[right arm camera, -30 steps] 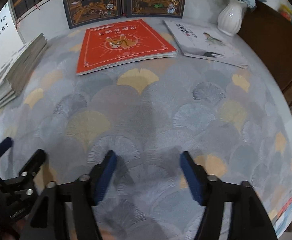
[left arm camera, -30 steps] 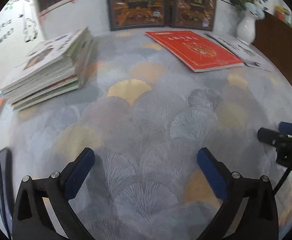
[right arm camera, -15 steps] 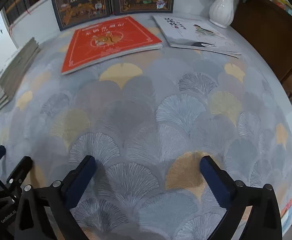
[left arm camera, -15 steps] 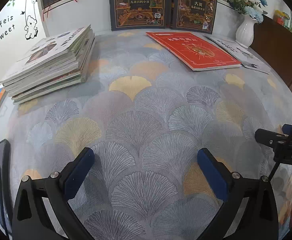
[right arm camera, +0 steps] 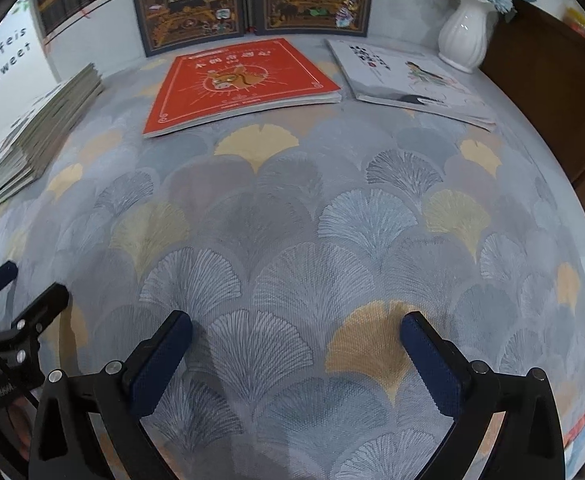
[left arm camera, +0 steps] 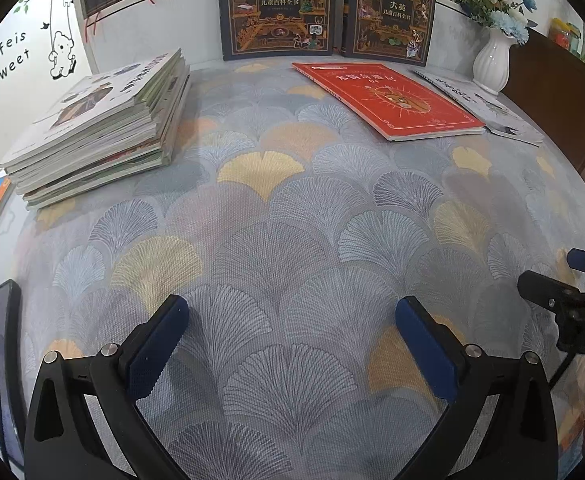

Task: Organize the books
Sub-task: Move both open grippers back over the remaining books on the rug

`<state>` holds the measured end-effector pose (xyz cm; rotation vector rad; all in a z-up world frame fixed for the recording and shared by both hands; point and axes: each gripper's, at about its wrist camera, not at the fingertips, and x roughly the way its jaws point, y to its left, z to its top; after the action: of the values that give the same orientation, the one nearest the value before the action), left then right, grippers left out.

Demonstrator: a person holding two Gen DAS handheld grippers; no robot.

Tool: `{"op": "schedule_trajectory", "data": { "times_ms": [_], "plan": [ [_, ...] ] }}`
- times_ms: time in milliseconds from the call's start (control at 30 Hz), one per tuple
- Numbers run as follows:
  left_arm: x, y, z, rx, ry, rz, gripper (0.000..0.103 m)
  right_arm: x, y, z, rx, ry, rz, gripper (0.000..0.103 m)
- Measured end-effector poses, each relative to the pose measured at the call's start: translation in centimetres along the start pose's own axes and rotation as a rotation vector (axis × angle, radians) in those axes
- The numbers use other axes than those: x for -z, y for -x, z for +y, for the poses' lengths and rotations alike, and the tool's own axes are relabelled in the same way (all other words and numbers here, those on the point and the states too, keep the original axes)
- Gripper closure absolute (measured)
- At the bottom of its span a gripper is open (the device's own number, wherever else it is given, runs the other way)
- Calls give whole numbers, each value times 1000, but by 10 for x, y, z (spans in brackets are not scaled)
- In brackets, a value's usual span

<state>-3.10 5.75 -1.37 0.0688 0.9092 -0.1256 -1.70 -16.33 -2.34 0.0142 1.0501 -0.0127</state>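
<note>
The left gripper [left arm camera: 292,340] hangs over the patterned cloth [left arm camera: 292,240] with its jaws spread wide and nothing between them; the right gripper [right arm camera: 296,356] does likewise, its jaws having just opened to full width over bare cloth, nothing between them either. The books lie well apart from both sets of fingers, all on the far half of the table; a stack [left arm camera: 100,120] sits at the far left, its top cover pale; a red book [right arm camera: 240,84] lies flat at far centre, straight beyond the right gripper's fingers; just to its right lies a white book [right arm camera: 408,76], flat, the two close but not overlapping. Behind them two dark encyclopedias [left arm camera: 278,8] stand upright side by side against the wall; a white vase [right arm camera: 464,36] with blue flowers stands at the far right, just beyond the white book.
</note>
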Motion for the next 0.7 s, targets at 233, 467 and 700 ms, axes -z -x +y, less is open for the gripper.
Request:
{"op": "schedule_trajectory", "data": {
  "times_ms": [233, 467, 700],
  "plan": [
    [-8, -3, 0, -46, 88, 50, 0, -10, -4, -3, -56, 95, 60, 0],
    [-17, -7, -9, -152, 239, 115, 0, -14, -1, -24, -72, 142, 85, 0],
    [-15, -7, -5, -179, 327, 175, 0, -36, 2, -88, -82, 22, 74, 0]
  ]
}}
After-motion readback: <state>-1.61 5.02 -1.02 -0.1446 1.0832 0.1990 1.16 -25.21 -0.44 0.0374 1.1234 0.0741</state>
